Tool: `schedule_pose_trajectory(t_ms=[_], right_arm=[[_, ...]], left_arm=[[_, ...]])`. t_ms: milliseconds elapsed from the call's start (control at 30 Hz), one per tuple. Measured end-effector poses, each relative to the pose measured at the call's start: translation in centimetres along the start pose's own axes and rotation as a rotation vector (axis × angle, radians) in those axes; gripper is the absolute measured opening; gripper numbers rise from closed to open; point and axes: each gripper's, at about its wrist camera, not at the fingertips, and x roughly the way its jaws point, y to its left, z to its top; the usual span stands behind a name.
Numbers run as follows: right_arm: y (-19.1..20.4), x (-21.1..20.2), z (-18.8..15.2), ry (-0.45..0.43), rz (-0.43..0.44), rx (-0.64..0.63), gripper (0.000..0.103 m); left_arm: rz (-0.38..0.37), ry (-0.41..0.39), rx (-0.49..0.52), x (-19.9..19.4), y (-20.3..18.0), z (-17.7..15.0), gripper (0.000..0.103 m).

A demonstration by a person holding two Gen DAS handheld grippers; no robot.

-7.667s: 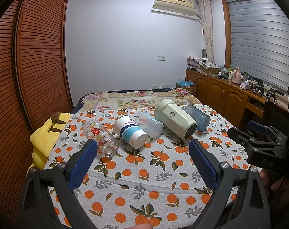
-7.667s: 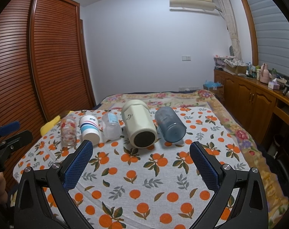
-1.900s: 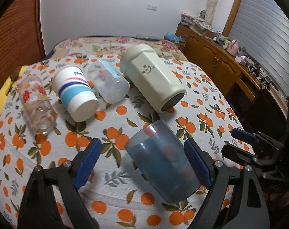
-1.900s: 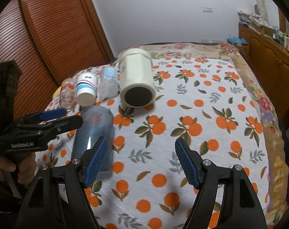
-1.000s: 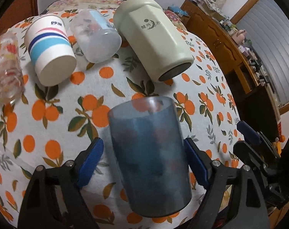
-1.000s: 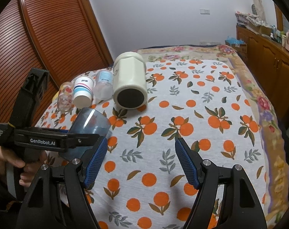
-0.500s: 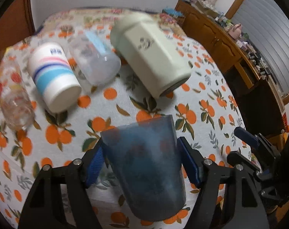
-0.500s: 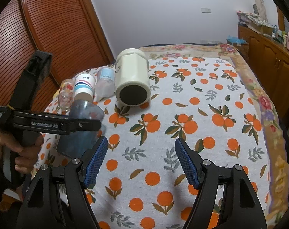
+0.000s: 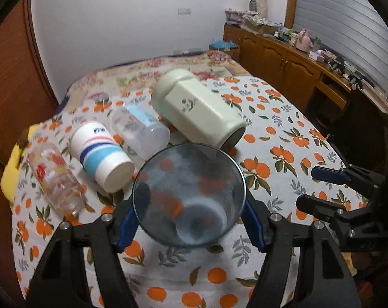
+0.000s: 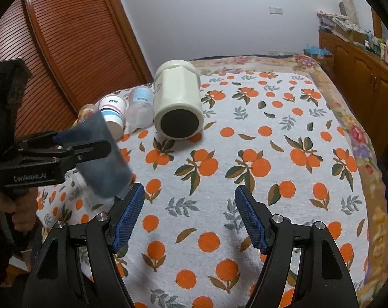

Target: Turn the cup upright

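My left gripper (image 9: 190,220) is shut on a translucent blue cup (image 9: 188,197) and holds it above the orange-print cloth (image 9: 283,159). The cup's open mouth tilts toward the left wrist camera. In the right wrist view the same blue cup (image 10: 101,159) hangs tilted at the left, clamped in the left gripper (image 10: 73,141). My right gripper (image 10: 190,215) is open and empty, low over the cloth (image 10: 245,154), to the right of the cup.
Lying on their sides behind the cup are a cream jar (image 9: 196,110), a clear plastic cup (image 9: 140,131), a striped white cup (image 9: 104,156) and a patterned glass (image 9: 55,179). A wooden cabinet (image 9: 283,59) stands at the right, a slatted wardrobe (image 10: 73,43) at the left.
The left gripper has tipped the blue cup further, so its open mouth now faces the left wrist camera. The right gripper has stayed open and nearly still.
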Motion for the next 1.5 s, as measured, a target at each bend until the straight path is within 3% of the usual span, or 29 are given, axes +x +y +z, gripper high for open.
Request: schedule_pose_trajectory(t_ms=[700,1067,1500], right_arm=[[-0.3,-0.1,0.4,-0.019,-0.023,0.006,0.075],[1.7,-0.7,1.5,-0.051,-0.018,-0.008,0.075],[5.3,-2.8,2.5,-0.126,-0.024,-0.048,0.078]], left_arm=[[0.010,-0.023,-0.002,0.6,-0.8,-0.1,0.072],[0.004,-0.077,-0.046,-1.9,0.5,-1.8,0.075],[0.053,-0.178,-0.088,-6.6,2.6,-3.1,0.082]])
